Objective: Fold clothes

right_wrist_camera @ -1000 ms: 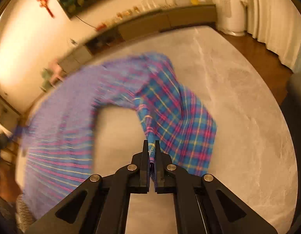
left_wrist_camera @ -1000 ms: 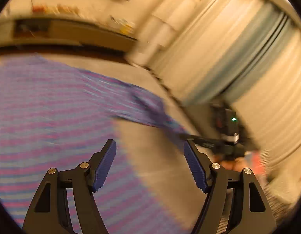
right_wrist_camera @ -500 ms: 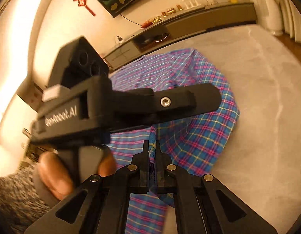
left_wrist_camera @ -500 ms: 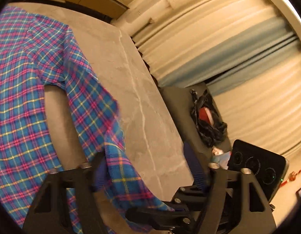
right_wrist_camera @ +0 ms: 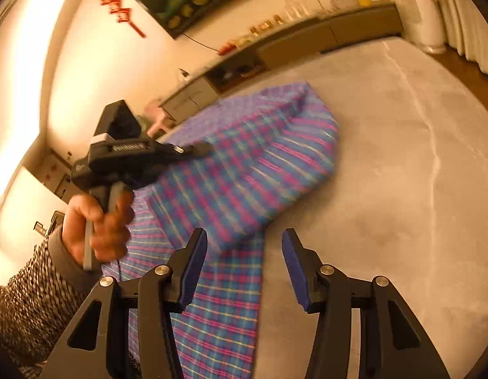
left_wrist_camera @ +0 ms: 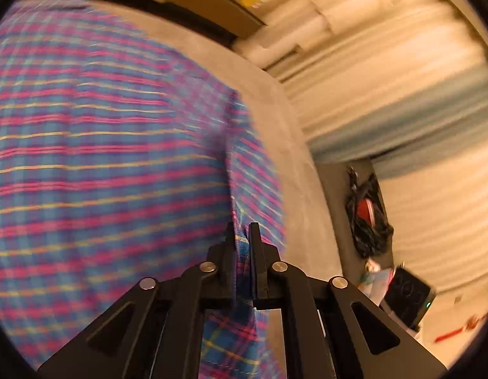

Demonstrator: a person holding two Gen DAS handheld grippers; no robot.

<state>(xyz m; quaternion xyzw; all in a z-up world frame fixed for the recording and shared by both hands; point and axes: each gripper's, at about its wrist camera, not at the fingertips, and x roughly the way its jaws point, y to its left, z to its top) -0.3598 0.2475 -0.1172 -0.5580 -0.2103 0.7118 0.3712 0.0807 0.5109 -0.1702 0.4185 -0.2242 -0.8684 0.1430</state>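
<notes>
A blue, pink and yellow plaid shirt lies spread over a grey table, blurred by motion. My left gripper is shut on a fold of the plaid shirt, which runs between its fingers and hangs below them. In the right wrist view the same shirt lies on the table with one part folded over. My right gripper stands open just above the cloth, nothing between its fingers. The left gripper appears there at left, held by a hand, over the shirt.
Pale curtains hang beyond the table's right edge. A dark bag and a black device sit lower right. A low cabinet with small items lines the far wall. Bare grey table stretches to the right of the shirt.
My left gripper has closed on the shirt's fold. My right gripper has let go of the cloth and opened. The sleeve has been folded over the body.
</notes>
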